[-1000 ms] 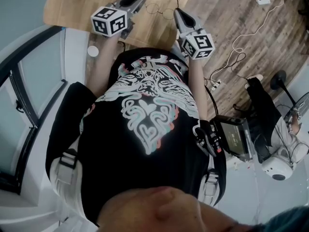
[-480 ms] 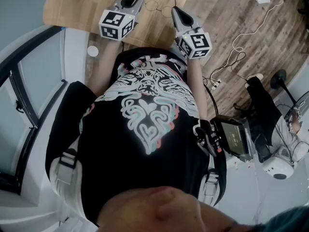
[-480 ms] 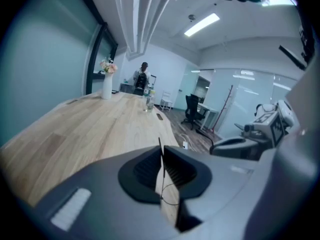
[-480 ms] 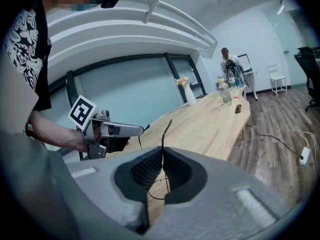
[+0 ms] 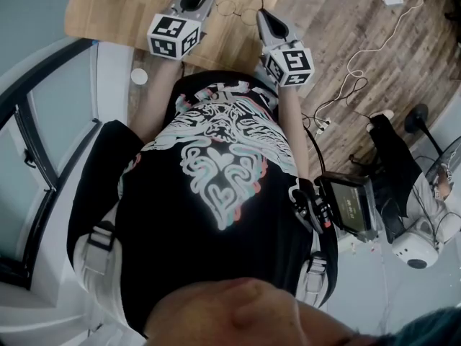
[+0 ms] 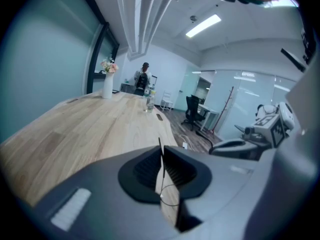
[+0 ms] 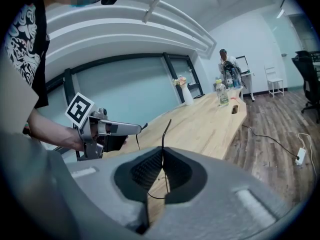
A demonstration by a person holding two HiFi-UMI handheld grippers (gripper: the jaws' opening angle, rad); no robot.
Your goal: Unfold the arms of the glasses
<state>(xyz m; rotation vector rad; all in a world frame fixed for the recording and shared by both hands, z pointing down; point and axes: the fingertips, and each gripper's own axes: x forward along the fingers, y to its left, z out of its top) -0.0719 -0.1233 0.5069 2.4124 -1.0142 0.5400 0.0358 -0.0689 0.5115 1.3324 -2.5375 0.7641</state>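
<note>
Thin round wire-frame glasses (image 5: 238,10) up over near edge of light wooden table (image 5: 115,6), between my grippers. Left gripper (image 6: 161,166) clamped tight on one thin black temple arm (image 6: 160,146); right gripper (image 7: 162,164) clamped on other temple arm (image 7: 165,130). Likely light, springy, bends easily: hold arms near hinges.

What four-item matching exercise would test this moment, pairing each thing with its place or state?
Things
1. left gripper
2. glasses
3. vase of flowers
4. white power adapter

Places or states
A. lying on the wood floor, on a cable
B. standing far down the table, by the glass wall
C. shut on a thin black temple arm
D. spanning from the left gripper to the right gripper

Pairs: 1-C, 2-D, 3-B, 4-A
</note>
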